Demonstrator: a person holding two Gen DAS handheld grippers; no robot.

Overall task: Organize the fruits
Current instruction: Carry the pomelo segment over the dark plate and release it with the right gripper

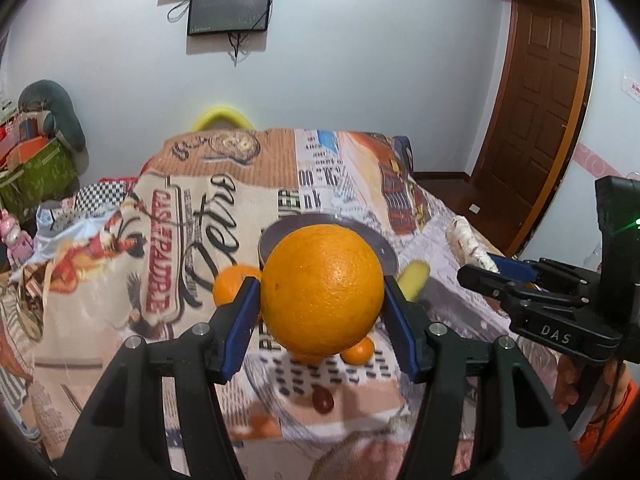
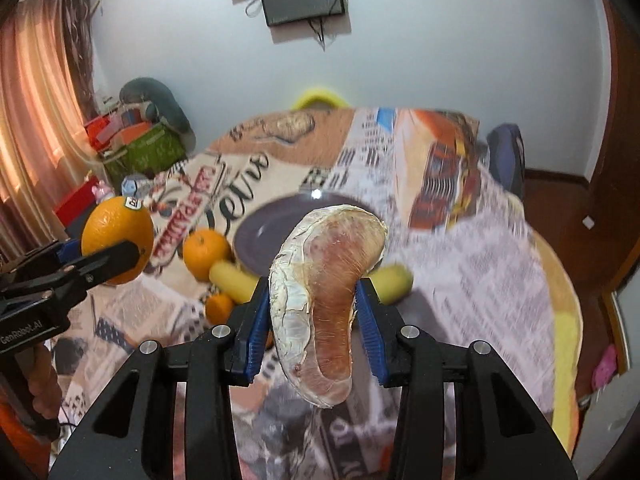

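Left gripper (image 1: pixel 322 300): you had its blue pads clamped on a big orange (image 1: pixel 322 290), held up off the table, in front of the plate (image 1: pixel 378 240).
Right gripper (image 2: pixel 312 304): you had it closed on a peeled pomelo segment (image 2: pixel 326 296), hanging lengthwise between the pads, also off the table.
Plate: purple, mid-table on the printed cloth (image 2: pixel 480 264); the part you could see was bare, though the held fruit hid some of it.
Left on the cloth: one orange (image 2: pixel 206 254) just beside the plate's near-left edge, a smaller orange (image 2: pixel 218 308) nearer you, two yellow fruits (image 2: pixel 232 278) along the plate's near side, and a dark reddish fruit (image 1: pixel 323 398) closest to you in the left wrist view.
Progress: early, by my reading — nothing seen on the plate, two pieces in hand, about five loose.
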